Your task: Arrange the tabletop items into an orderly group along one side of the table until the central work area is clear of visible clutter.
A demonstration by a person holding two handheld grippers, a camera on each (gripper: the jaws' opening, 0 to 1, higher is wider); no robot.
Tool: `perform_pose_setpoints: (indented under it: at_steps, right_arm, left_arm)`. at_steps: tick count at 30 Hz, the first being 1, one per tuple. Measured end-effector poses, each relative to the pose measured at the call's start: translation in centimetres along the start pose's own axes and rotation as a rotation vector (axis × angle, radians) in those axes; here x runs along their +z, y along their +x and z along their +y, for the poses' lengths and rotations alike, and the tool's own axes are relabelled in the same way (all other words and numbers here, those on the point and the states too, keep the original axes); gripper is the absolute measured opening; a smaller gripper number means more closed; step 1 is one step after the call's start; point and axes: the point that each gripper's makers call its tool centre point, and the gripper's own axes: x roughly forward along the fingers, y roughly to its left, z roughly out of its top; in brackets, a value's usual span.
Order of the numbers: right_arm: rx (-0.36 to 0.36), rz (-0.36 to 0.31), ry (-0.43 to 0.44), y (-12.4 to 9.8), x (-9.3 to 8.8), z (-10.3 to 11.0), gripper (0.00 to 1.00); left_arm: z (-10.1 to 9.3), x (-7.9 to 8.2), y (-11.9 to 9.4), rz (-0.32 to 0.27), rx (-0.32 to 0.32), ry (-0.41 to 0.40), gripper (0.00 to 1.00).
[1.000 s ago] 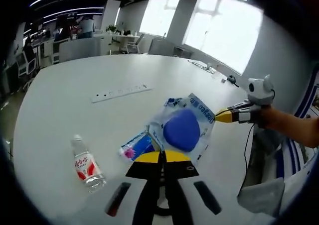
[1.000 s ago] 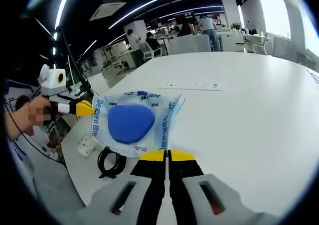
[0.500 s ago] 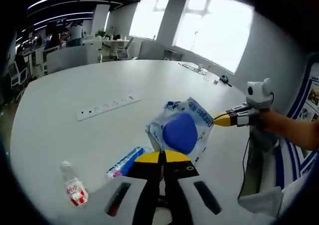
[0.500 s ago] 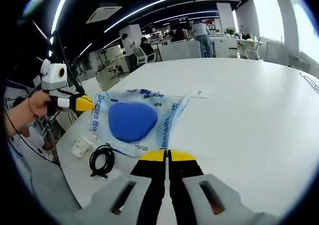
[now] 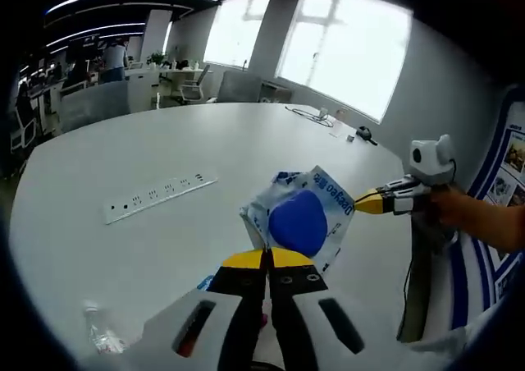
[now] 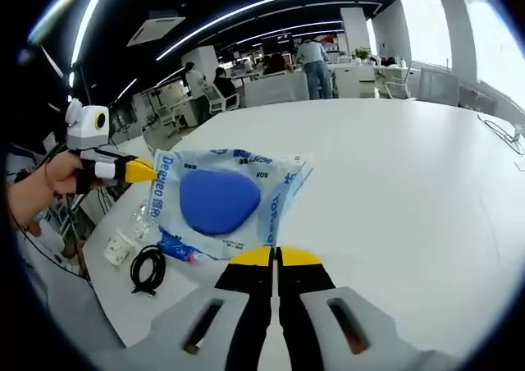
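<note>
A clear plastic bag with blue print [image 5: 301, 215] holds a rounded blue item [image 5: 297, 221] and hangs stretched above the white table [image 5: 98, 158]. My left gripper [image 5: 267, 254] is shut on its near corner. My right gripper [image 5: 371, 201] comes in from the right, held by a hand, and pinches the far edge. In the right gripper view the same bag [image 6: 221, 199] spans from my right gripper [image 6: 275, 254], shut on its edge, to my left gripper [image 6: 146, 171] at the left.
A white power strip [image 5: 156, 197] lies on the table to the left. A water bottle [image 5: 102, 334] lies near the table's edge. Under the bag are a blue-pink packet [image 6: 176, 246], a coiled black cable [image 6: 146, 268] and a white adapter [image 6: 119, 244]. Office desks and people stand far behind.
Both grippers keep their hold on the bag. Both cameras have moved: the bottle and packet slide down in the left gripper view, and more of the table edge items appear beneath the bag.
</note>
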Motion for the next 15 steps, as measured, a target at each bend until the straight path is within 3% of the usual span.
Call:
perform_pose_setpoints:
  at_steps: [9,15]
  right_arm:
    - [-0.02,0.009,0.02,0.6,-0.2,-2.4,0.0]
    - [-0.031,0.025,0.033,1.6,-0.9,-3.9,0.0]
  left_arm:
    - [0.3,0.3,3.4,0.009,-0.007,-0.02,0.0]
    - [1.1,-0.4,5.6,0.03,-0.005,-0.037,0.0]
